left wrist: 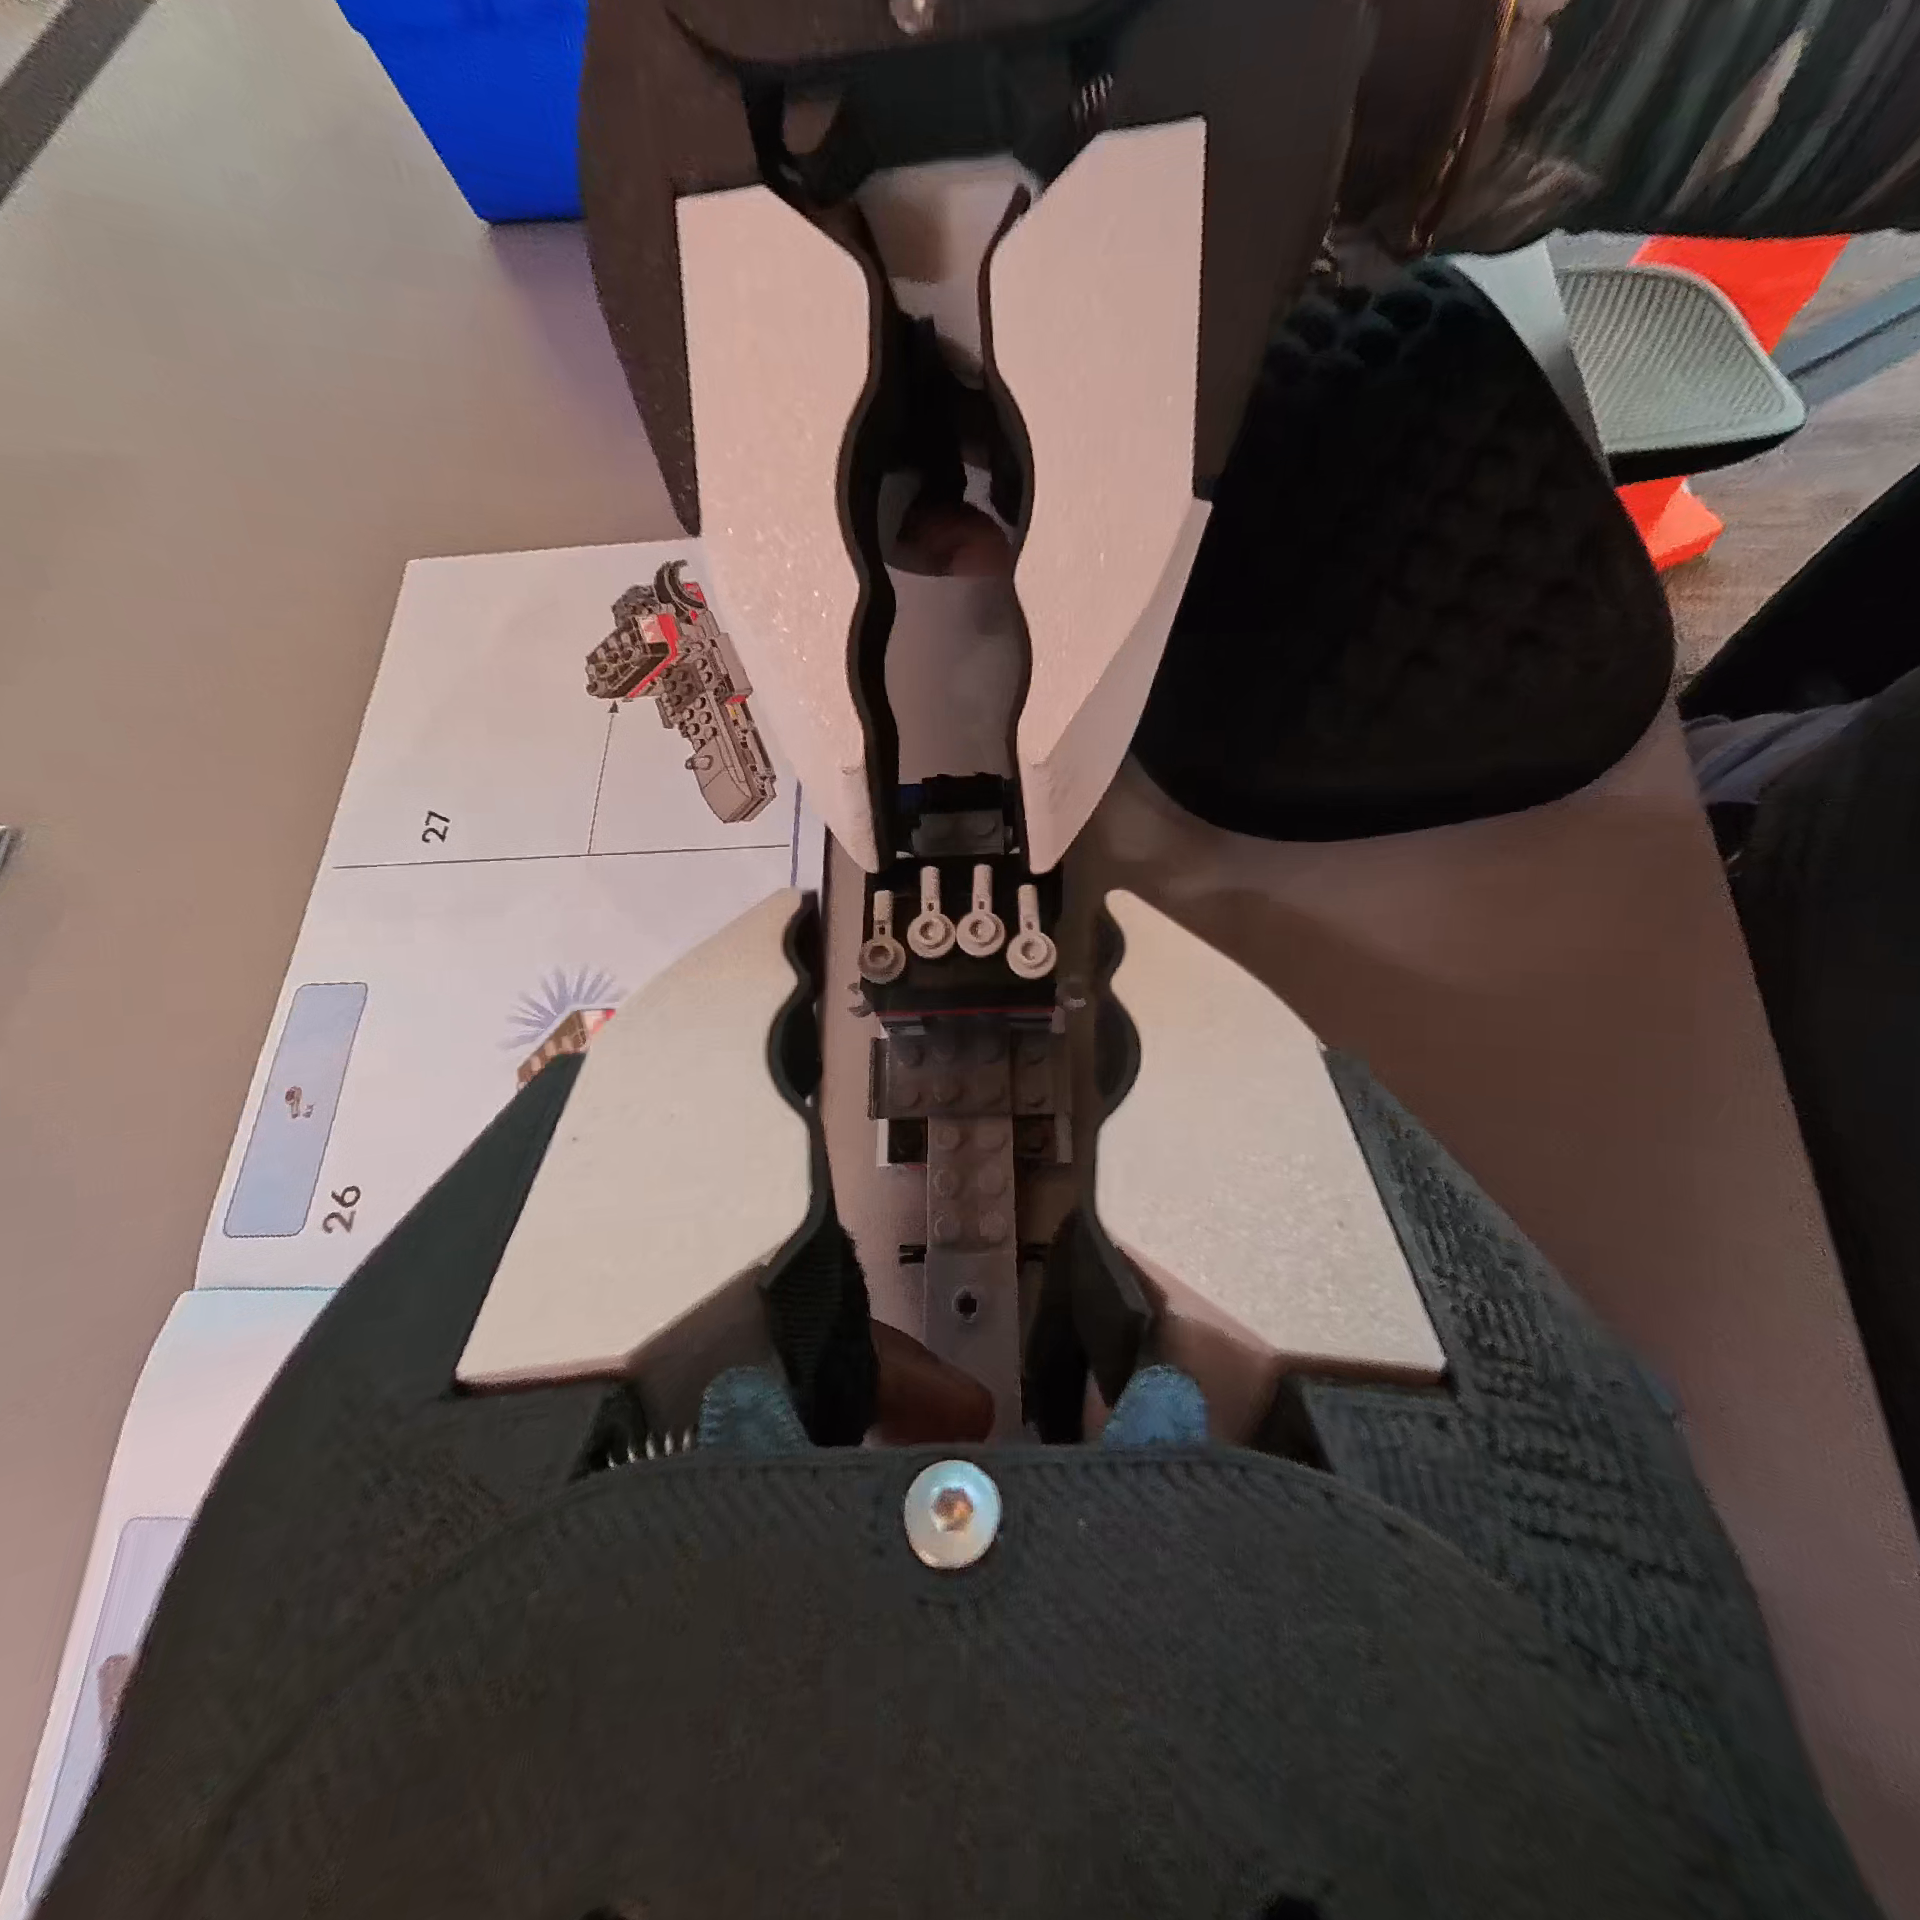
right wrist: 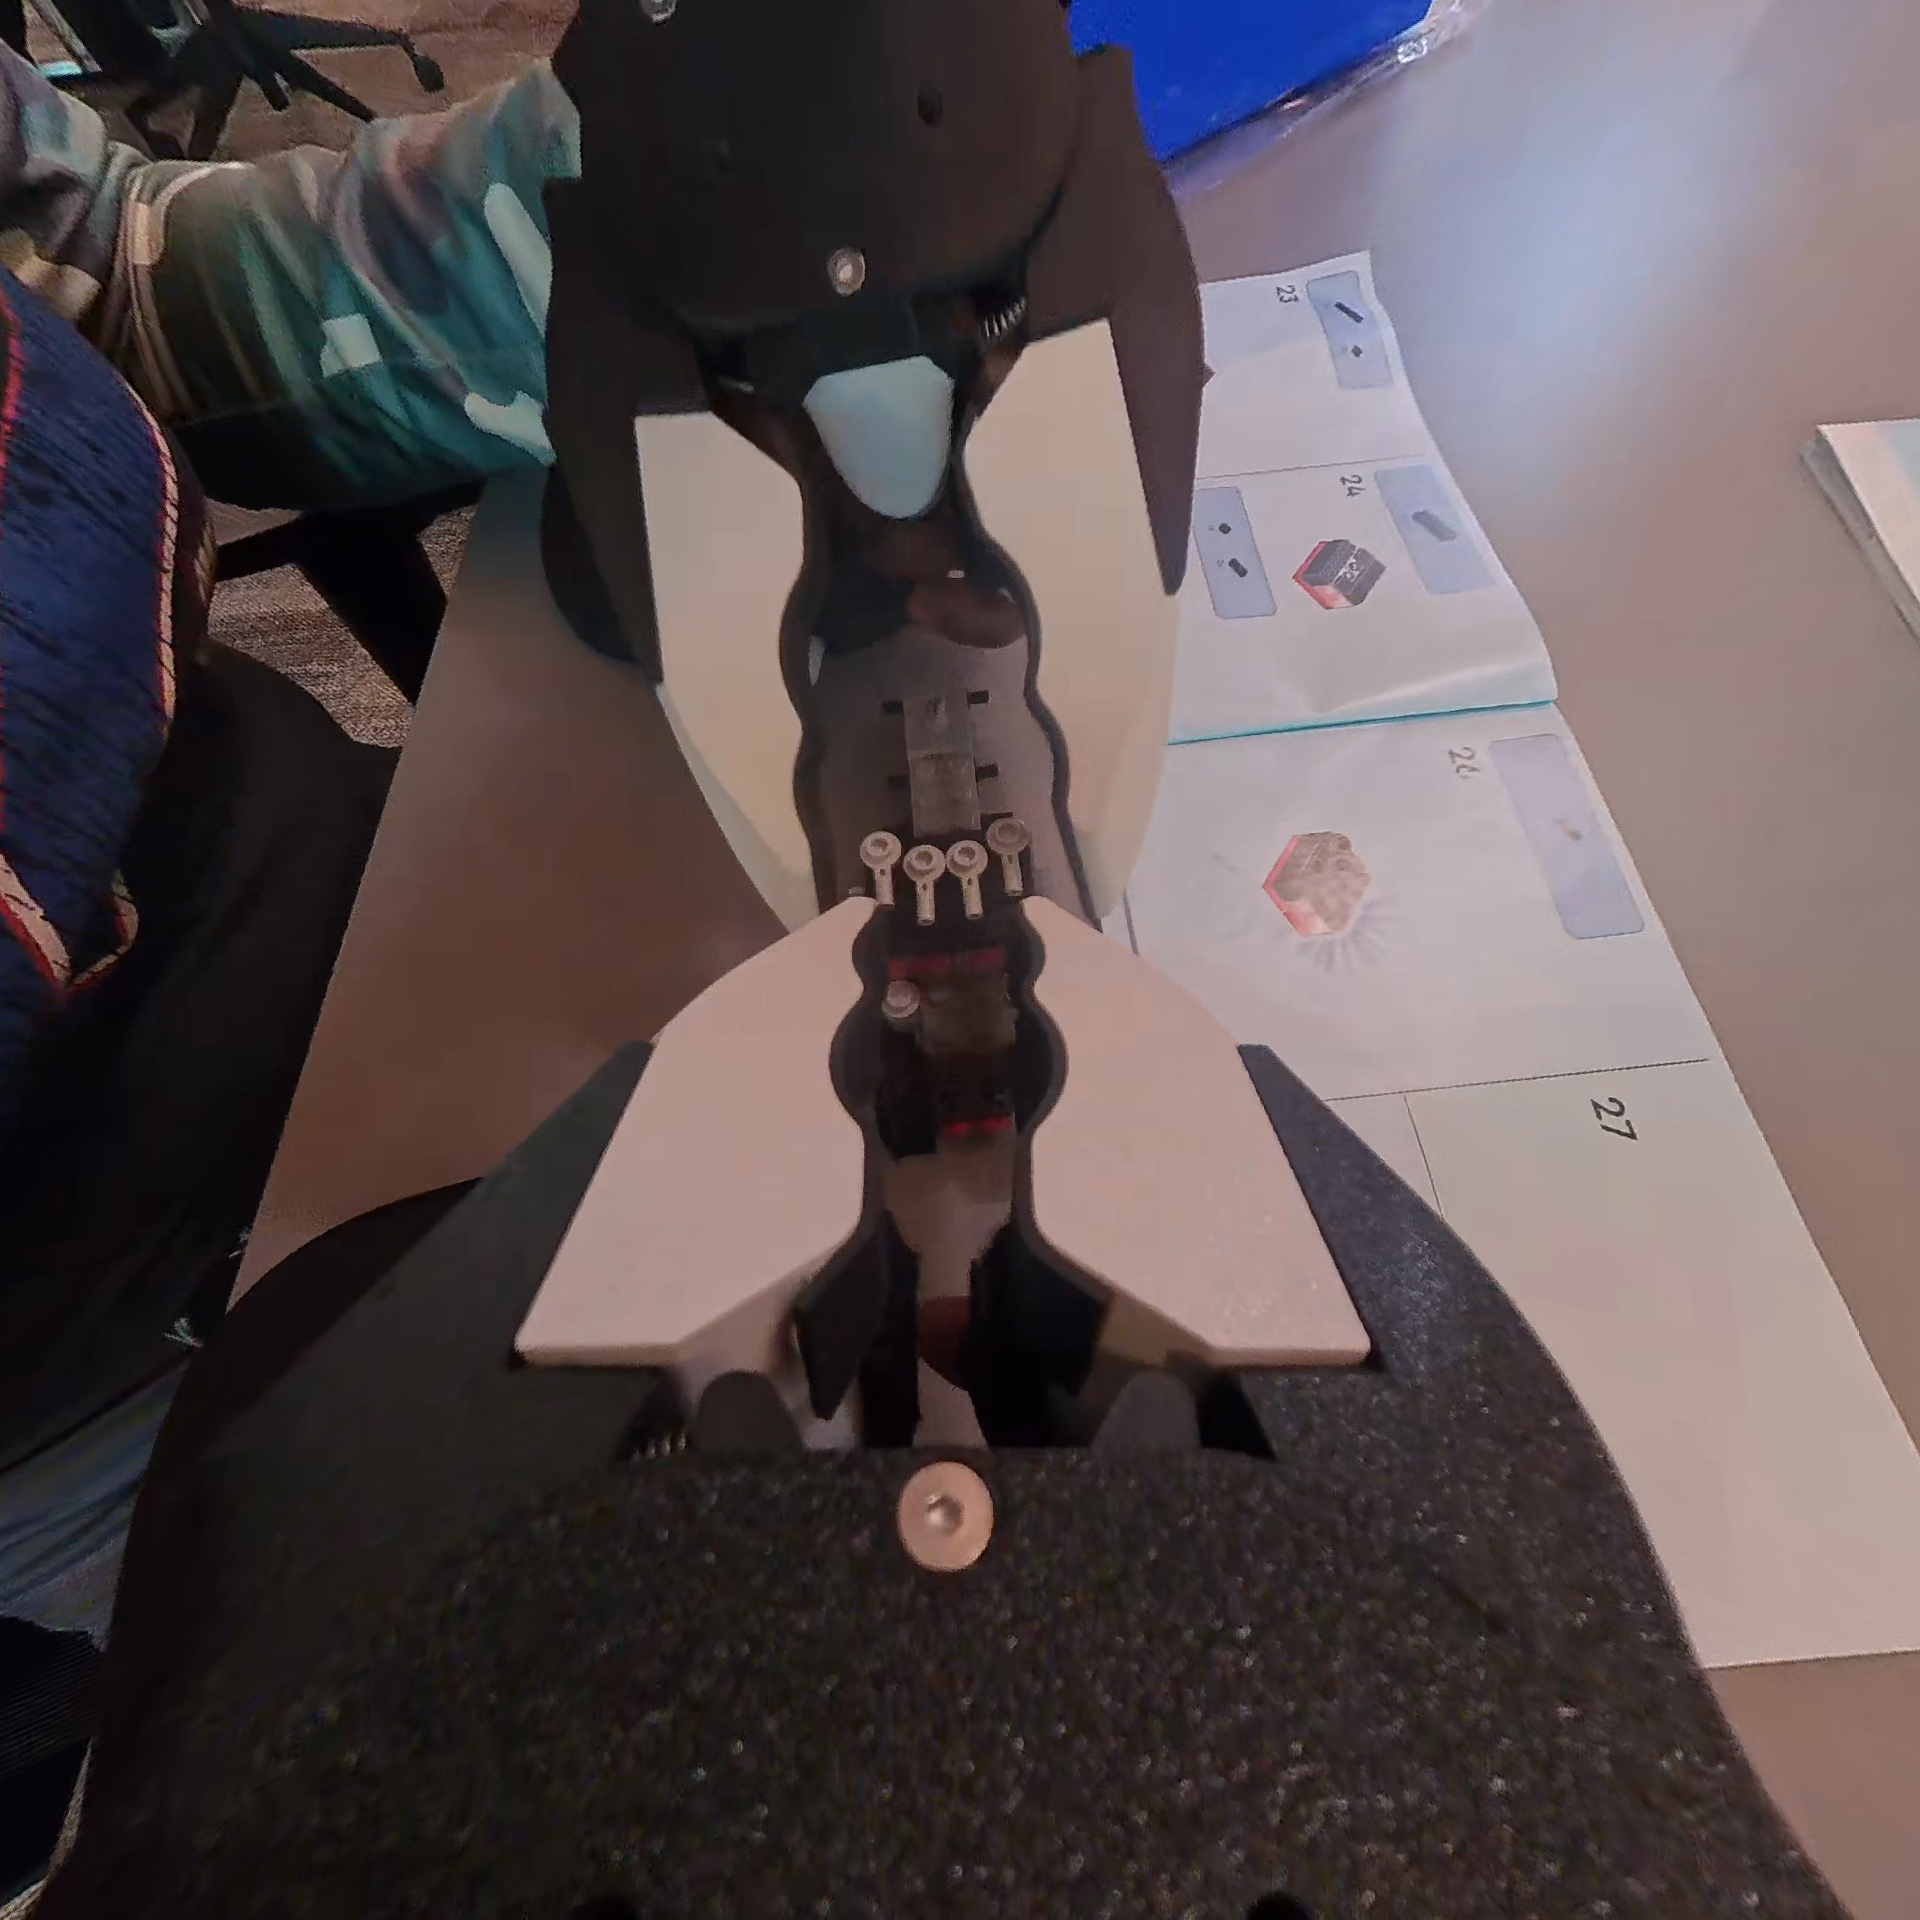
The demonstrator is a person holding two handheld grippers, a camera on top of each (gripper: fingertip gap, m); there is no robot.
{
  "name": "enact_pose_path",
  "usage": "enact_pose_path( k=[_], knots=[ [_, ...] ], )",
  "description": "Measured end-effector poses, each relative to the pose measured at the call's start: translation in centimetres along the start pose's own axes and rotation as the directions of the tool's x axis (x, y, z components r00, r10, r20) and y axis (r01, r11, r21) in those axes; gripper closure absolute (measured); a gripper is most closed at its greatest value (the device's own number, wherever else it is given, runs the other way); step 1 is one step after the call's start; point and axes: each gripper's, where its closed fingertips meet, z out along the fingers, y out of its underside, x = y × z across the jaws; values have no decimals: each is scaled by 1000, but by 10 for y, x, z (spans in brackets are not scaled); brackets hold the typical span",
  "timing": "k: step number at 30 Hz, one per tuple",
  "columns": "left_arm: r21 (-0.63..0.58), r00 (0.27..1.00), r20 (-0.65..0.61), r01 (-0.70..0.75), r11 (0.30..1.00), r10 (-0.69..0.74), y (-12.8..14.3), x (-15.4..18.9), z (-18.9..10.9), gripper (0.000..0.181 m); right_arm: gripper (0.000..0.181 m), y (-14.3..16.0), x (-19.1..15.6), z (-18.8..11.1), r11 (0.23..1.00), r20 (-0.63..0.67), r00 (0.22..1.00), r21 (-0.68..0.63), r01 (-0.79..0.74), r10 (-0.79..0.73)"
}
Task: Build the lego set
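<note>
While the left gripper [left wrist: 951, 997] and the right gripper [right wrist: 948, 966] are both squeezing the small dark grey and black lego model with four pale grey pins [left wrist: 961, 977] above the open paper instruction booklet [left wrist: 468, 727], they are probably pressing two halves together, needing a straight, gentle push.

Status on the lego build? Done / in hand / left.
Done: a partial lego model stands assembled, dark bricks with a red stripe and four grey levers on top.
In hand: left gripper and right gripper face each other, both shut on the model, held over the open instruction booklet.
Left: cannot tell how many steps remain.
</note>
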Motion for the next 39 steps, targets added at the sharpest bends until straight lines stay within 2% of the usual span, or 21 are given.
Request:
enact_pose_path(
  k=[3, 15, 23, 26, 30, 35, 37, 39],
  knots=[
    [-29, 1000, -13, 1, 1000, -1, 5, 1, 5, 144, 161, 1, 1, 0, 1000, -10, 1000, -22, 10, -11],
    [-12, 999, -29, 14, 1000, -15, 6, 2, 6, 144, 168, 2, -1, 2, 997, -37, 999, -76, 16, -19],
    [-12, 1000, -24, 14, 1000, -14, 6, 2, 6, 144, 169, 1, -1, 1, 999, -35, 999, -45, -2, 1],
    [-14, 1000, -24, 13, 1000, -14, 6, 2, 5, 144, 148, 1, -7, -2, 1000, 18, 1000, -13, -1, 2],
    [-16, 1000, -23, 11, 1000, -12, 6, 2, 5, 144, 131, 0, 2, -15, 997, -58, 998, 73, -14, 19],
    [-14, 1000, -24, 10, 1000, -10, 6, 3, 5, 144, 147, 3, -4, -9, 996, -96, 995, 86, 20, -12],
    [-15, 1000, -23, 9, 1000, -10, 6, 3, 5, 144, 165, 0, -6, -8, 992, -127, 990, 101, 75, -62],
    [-14, 1000, -19, 6, 1000, -6, 6, 3, 5, 144, 170, -6, -9, -8, 983, -158, 981, 125, 133, -113]
  ],
)
